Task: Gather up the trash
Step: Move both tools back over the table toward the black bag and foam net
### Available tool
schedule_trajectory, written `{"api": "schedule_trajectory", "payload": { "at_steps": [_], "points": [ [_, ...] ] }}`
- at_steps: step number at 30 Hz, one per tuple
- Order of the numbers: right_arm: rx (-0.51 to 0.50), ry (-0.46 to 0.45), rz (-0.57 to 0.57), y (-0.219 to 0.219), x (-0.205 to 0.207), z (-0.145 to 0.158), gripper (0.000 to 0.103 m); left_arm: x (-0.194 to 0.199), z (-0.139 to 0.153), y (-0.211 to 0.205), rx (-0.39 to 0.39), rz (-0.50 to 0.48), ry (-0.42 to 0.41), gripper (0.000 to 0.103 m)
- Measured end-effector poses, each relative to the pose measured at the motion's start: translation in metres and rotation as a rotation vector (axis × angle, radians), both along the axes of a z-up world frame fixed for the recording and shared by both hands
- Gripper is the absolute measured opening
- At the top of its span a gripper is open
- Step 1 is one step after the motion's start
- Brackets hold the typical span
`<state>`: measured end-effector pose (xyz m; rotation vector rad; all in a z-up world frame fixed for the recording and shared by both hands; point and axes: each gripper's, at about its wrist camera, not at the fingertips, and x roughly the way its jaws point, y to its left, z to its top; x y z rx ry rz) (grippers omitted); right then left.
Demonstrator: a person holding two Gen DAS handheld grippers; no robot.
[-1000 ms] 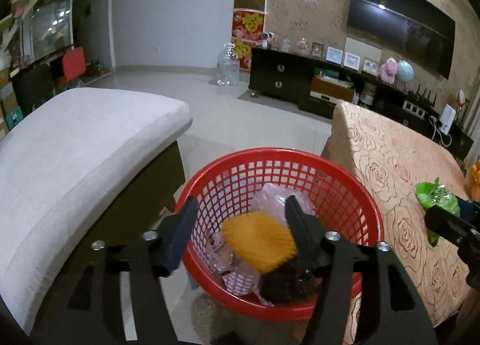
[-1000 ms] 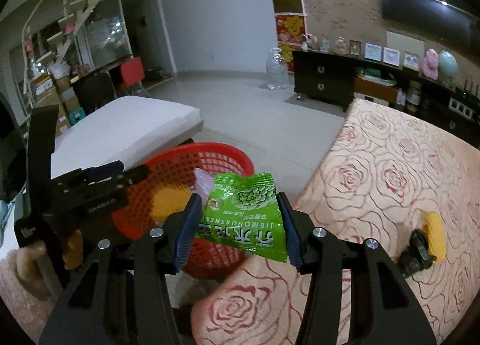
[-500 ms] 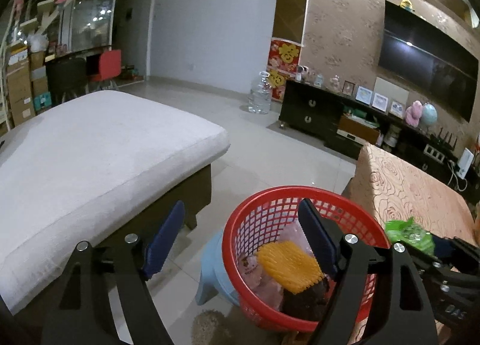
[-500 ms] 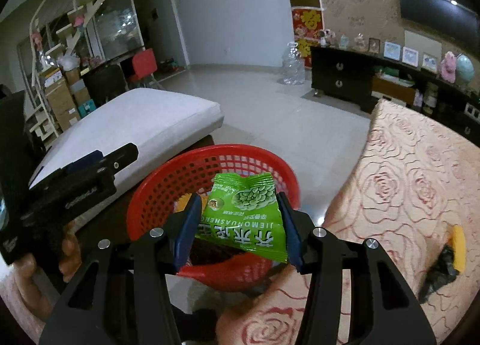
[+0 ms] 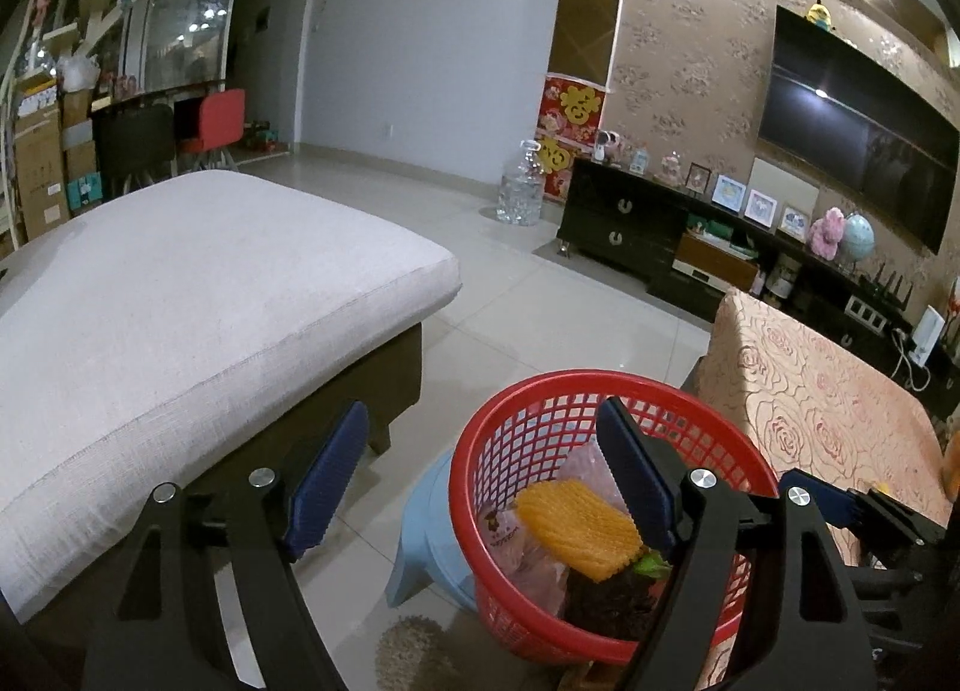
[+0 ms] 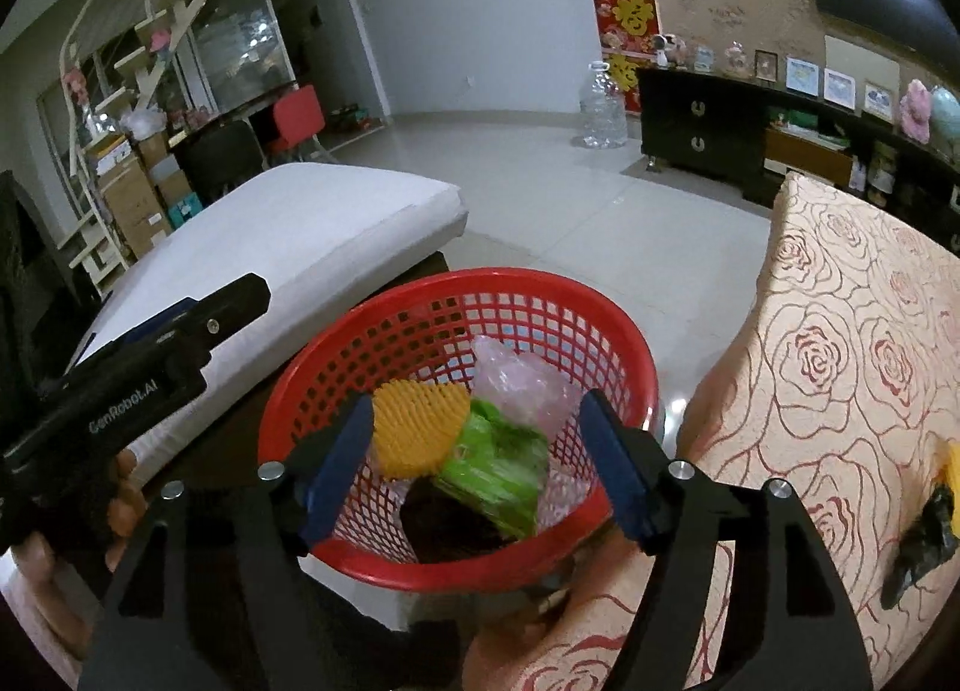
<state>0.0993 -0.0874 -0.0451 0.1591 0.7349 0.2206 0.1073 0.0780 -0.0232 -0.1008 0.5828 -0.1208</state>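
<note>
A red mesh basket stands on a pale blue stool between the sofa and the table. Inside lie a green snack bag, a yellow mesh piece, clear crumpled plastic and something dark. My right gripper is open and empty just above the basket. My left gripper is open and empty, above the basket's left edge; the basket also shows in the left wrist view. A black and yellow piece lies on the table at right.
A white cushioned sofa is at the left. A table with a rose-patterned cloth is at the right. A dark TV cabinet and a water jug stand at the back across the tiled floor.
My right gripper opened and the green snack bag dropped into the basket. My left gripper pulled back and to the left of the basket.
</note>
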Motion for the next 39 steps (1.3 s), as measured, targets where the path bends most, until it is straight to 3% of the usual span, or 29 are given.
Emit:
{"api": "schedule_trajectory", "payload": {
  "at_steps": [21,39],
  "points": [
    [-0.107,-0.032,-0.115,-0.05,-0.054,0.002,0.071,-0.008,0.004,-0.017,0.041,-0.029,-0.049,0.081],
    [-0.194,-0.016,-0.299,-0.146,-0.096,-0.009,0.075,-0.024,0.004,-0.072,0.108,-0.13,-0.093,0.082]
  ]
}}
